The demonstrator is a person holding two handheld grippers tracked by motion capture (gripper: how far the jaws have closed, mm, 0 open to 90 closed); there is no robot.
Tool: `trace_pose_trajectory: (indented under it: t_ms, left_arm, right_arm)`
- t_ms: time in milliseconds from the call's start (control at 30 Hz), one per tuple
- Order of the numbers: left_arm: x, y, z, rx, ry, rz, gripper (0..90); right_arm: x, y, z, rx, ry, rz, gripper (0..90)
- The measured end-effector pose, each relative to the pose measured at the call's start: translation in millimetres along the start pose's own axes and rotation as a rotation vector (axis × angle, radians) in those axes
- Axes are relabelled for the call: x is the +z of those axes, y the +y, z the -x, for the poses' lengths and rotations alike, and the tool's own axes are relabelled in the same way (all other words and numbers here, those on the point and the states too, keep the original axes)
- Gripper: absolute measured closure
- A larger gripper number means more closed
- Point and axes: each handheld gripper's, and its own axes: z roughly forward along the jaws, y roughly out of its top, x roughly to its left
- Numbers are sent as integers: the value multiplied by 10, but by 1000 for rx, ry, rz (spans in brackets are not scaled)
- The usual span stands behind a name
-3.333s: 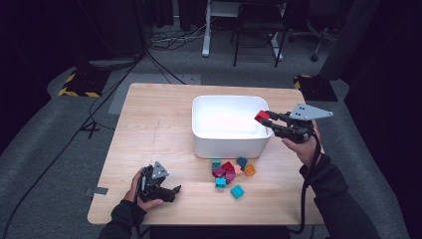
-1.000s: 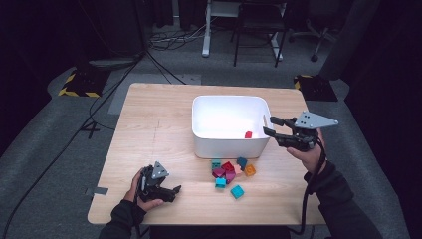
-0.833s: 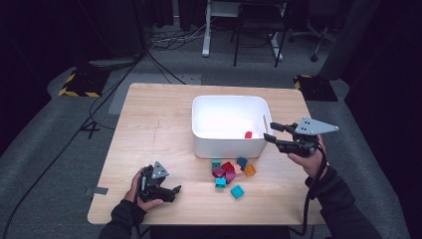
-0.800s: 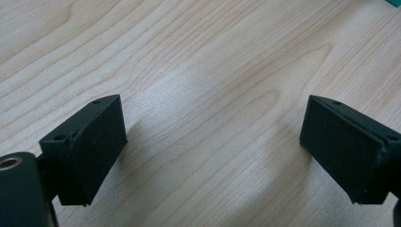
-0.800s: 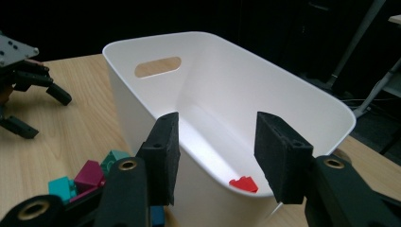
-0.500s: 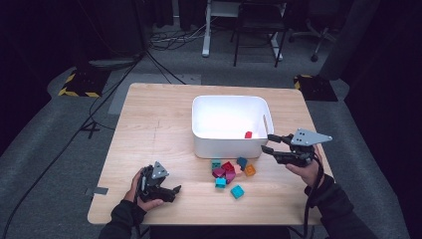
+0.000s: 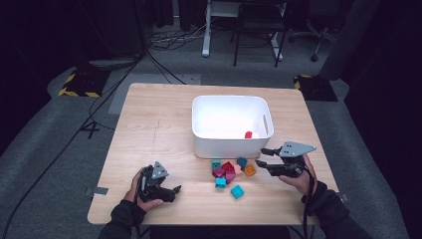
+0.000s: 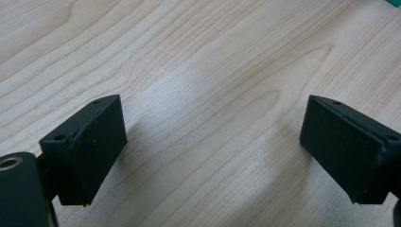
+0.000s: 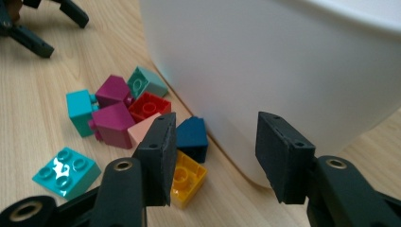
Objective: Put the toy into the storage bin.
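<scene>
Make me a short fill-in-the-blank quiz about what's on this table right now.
1. The single brick inside the white bin is coloured ____.
2. The right hand-held gripper has its jaws open with ____ between them.
3. In the right gripper view, the brick nearest the left jaw is the ____ one.
4. The left hand-held gripper rests on the ____ table.

Missing words: red; nothing; yellow; wooden

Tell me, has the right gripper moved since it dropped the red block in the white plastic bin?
Yes. The right gripper has come down from over the white plastic bin to the table beside the blocks, jaws open and empty.

Loose coloured bricks (image 7: 230, 172) beside white bin (image 7: 219, 144)
</scene>
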Motion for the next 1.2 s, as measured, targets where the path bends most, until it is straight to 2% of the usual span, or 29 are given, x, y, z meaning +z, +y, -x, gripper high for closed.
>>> trace_pose_trajectory:
  t_ms: [67, 333, 400, 533, 600, 667, 733, 767, 800, 833, 867, 900, 933, 967, 1000, 1033, 1133, 1200]
  left_arm:
    - [0, 0, 0, 0, 0, 0, 82]
    - [3, -2, 2, -1, 3, 4, 82]
    - [0, 0, 0, 0, 0, 0, 82]
    - [0, 0, 0, 0, 0, 0, 82]
    - [0, 0, 0, 0, 0, 0, 82]
    - [1, 0, 0, 0, -1, 0, 82]
    - [1, 0, 1, -2, 0, 1, 82]
    - [0, 0, 0, 0, 0, 0, 82]
    - [0, 0, 0, 0, 0, 0, 82]
    - [0, 0, 0, 0, 0, 0, 82]
    - [0, 0, 0, 0, 0, 0, 82]
    - [0, 0, 0, 0, 0, 0, 82]
    - [0, 0, 0, 0, 0, 0, 82]
    - [0, 0, 0, 0, 0, 0, 82]
    - [0, -1, 1, -1, 0, -1, 82]
    - [0, 0, 0, 0, 0, 0, 82]
    - [0, 0, 0, 0, 0, 0, 82]
    - [1, 0, 2, -2, 0, 2, 82]
  right_arm:
    - [38, -31, -2, 16, 15, -10, 494]
    - [244, -164, -50, 1, 65, -74, 458]
    - [300, -199, -57, 16, 85, -93, 428]
    - [402, -254, -82, -3, 81, -132, 414]
    - [447, -278, -86, -7, 64, -136, 398]
    - [471, -296, -68, -7, 68, -142, 380]
    - [495, -306, -73, 16, 70, -155, 376]
    - [512, -312, -61, 2, 76, -151, 372]
    - [518, -315, -63, 8, 68, -167, 369]
    - [532, -315, -68, 16, 75, -170, 369]
    - [546, -322, -57, 2, 75, -177, 370]
    - [560, -320, -74, 16, 78, -175, 373]
    - [567, -322, -57, -3, 79, -169, 386]
    - [566, -322, -54, -7, 78, -169, 407]
    - [564, -321, -73, 24, 85, -166, 431]
    - [553, -325, -64, 19, 83, -172, 473]
    - [544, -328, -54, -13, 71, -166, 478]
    - [535, -325, -73, 7, 79, -167, 480]
